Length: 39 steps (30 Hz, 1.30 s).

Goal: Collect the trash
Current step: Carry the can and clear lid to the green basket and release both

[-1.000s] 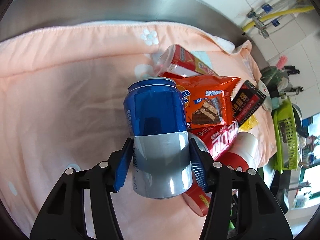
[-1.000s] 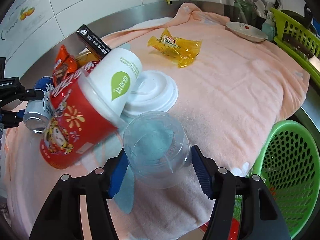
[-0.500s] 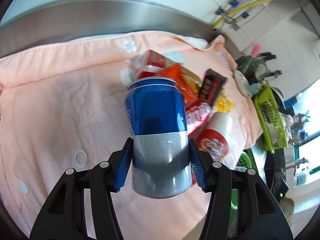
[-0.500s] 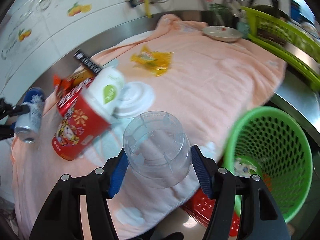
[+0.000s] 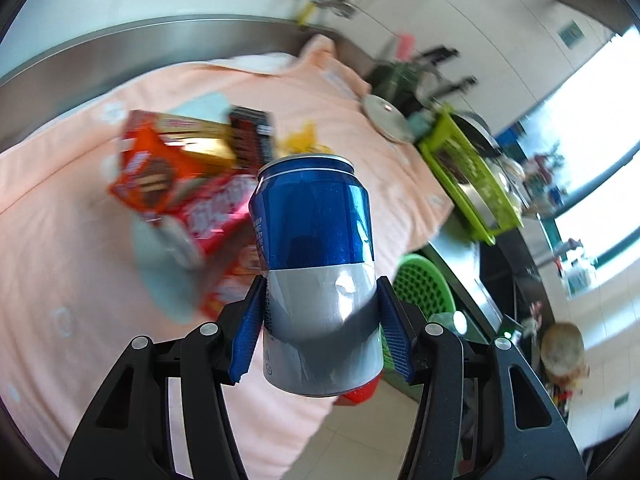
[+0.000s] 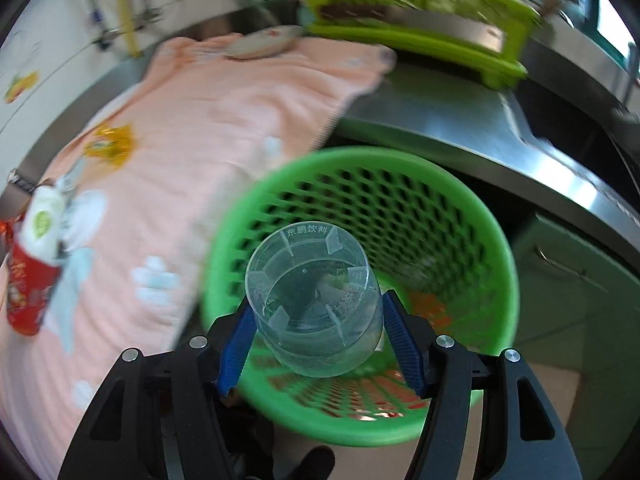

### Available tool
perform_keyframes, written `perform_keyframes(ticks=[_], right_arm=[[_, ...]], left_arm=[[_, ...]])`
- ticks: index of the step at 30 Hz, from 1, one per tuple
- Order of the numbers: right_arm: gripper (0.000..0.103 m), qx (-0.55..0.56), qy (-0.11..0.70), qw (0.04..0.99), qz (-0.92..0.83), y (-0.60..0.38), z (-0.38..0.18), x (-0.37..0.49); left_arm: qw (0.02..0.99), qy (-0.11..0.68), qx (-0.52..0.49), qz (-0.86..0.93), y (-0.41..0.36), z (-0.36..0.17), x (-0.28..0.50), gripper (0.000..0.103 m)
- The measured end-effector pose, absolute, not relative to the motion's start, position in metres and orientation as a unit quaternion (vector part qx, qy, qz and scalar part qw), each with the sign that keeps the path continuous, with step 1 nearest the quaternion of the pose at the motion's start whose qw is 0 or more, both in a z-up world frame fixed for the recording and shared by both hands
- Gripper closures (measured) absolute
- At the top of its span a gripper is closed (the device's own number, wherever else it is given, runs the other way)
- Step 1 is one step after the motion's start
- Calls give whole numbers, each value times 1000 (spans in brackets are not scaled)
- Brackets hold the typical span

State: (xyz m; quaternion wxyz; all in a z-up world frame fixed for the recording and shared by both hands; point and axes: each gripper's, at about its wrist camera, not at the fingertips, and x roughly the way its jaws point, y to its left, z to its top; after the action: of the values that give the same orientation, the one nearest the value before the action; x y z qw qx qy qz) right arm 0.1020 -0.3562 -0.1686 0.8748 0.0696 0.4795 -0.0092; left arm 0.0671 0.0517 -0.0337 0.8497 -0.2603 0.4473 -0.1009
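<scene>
My left gripper [image 5: 319,326] is shut on a blue and silver drink can [image 5: 316,248], held in the air above the peach towel [image 5: 60,208]. Behind the can lies a heap of trash: red snack wrappers [image 5: 160,172], a dark box [image 5: 252,140] and a yellow wrapper [image 5: 304,142]. My right gripper [image 6: 316,330] is shut on a clear plastic cup [image 6: 314,300], held over the mouth of the green mesh basket [image 6: 492,240], which has some litter at its bottom. The basket [image 5: 420,280] also shows in the left wrist view, beyond the towel's edge.
A red noodle cup [image 6: 26,284], a white cup [image 6: 42,220] and a yellow wrapper [image 6: 108,144] lie on the towel [image 6: 208,120]. A white dish [image 6: 260,42] and a green dish rack [image 6: 420,20] stand farther back on the steel counter [image 6: 460,108].
The right gripper swung with the clear cup from above the towel to over the green basket. The left gripper rose and turned right with the can, and the trash heap fell behind.
</scene>
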Motion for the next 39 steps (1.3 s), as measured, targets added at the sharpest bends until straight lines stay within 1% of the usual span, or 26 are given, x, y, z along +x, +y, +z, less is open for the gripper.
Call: perform_keyframes(ticks=[9,10,11,17,18,20,30,34,39], right_arm=[[41,89,503,860,-25,-391,-197,100],[40,90,504,859,-25,-392,-197,101],[36,92,504,859,-23,-393,-198,101],[35,99,486,868,-16,-405,-188,91],[35,104,482,870,-10,-408,-184,88],[30,110,475,873,0,-412,-178,81],[30,112,431,895,-4,-440,-144,43],[27,124,425,897,-15,-453,-141,30],[27,137,428,893,-26,-465,-143,18]], left_arm=[[844,459,-210,-180,-45,-25,94,49],[843,460,-203,-192,-60,-24,98,49],[843,460,-197,-199,-69,-24,99,49],[834,471,-165,-237,-129,-31,117,49],[831,475,-156,-243,-142,-35,122,49],[825,484,-148,-250,-160,-43,128,49],[803,524,-76,-273,-247,-97,157,49],[790,550,-41,-266,-273,-130,173,49],[780,575,13,-248,-295,-169,184,49]])
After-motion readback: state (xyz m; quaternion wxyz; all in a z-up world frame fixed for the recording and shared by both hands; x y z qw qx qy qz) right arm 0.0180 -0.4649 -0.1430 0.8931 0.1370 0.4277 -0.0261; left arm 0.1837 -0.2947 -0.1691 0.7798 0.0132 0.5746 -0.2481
